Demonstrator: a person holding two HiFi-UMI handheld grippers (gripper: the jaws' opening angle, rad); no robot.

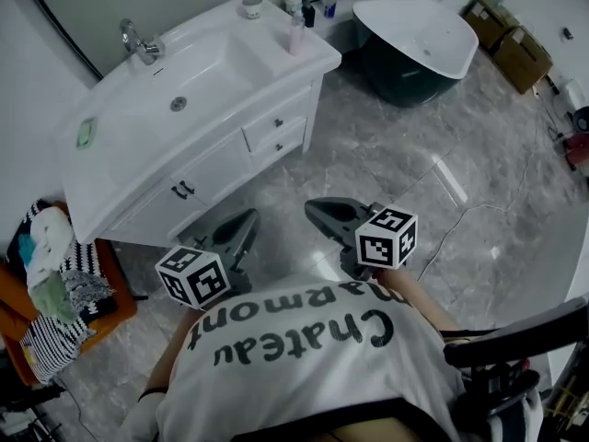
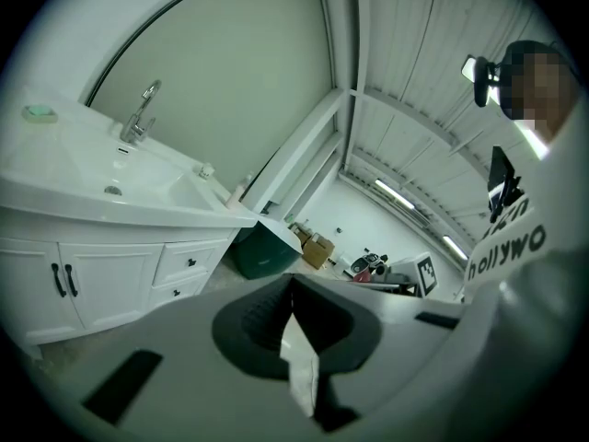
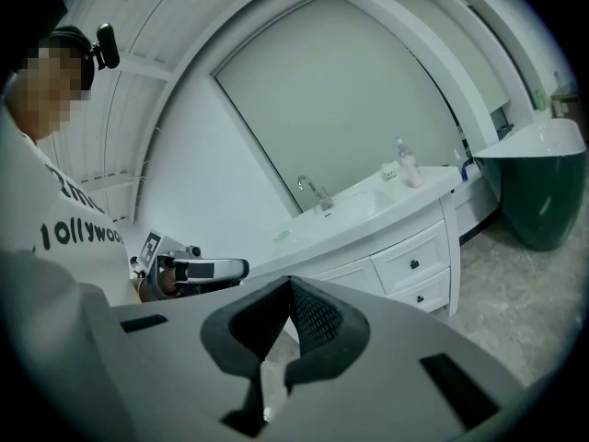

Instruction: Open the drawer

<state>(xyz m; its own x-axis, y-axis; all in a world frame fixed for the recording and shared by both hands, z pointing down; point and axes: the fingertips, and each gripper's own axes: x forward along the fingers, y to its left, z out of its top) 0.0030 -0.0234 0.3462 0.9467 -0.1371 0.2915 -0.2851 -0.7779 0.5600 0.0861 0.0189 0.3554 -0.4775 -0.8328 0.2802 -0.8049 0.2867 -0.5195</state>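
Observation:
A white vanity (image 1: 138,168) with a sink stands at the upper left. Its two drawers sit at its right end, one above the other, each with a dark knob: the upper drawer (image 1: 274,122) (image 2: 191,262) (image 3: 414,264) and the lower drawer (image 1: 281,145) (image 3: 421,297). Both are closed. My left gripper (image 1: 247,219) (image 2: 293,279) hangs over the floor in front of the vanity, apart from it, jaws shut and empty. To its right, my right gripper (image 1: 315,210) (image 3: 291,281) is likewise shut on nothing and points towards the drawers.
Two cabinet doors with dark handles (image 1: 183,189) are left of the drawers. A faucet (image 1: 138,42), a pink bottle (image 1: 297,33) and small jars stand on the counter. A dark green tub (image 1: 419,49) and cardboard boxes (image 1: 515,49) lie beyond. An orange chair with clothes (image 1: 55,293) stands at the left.

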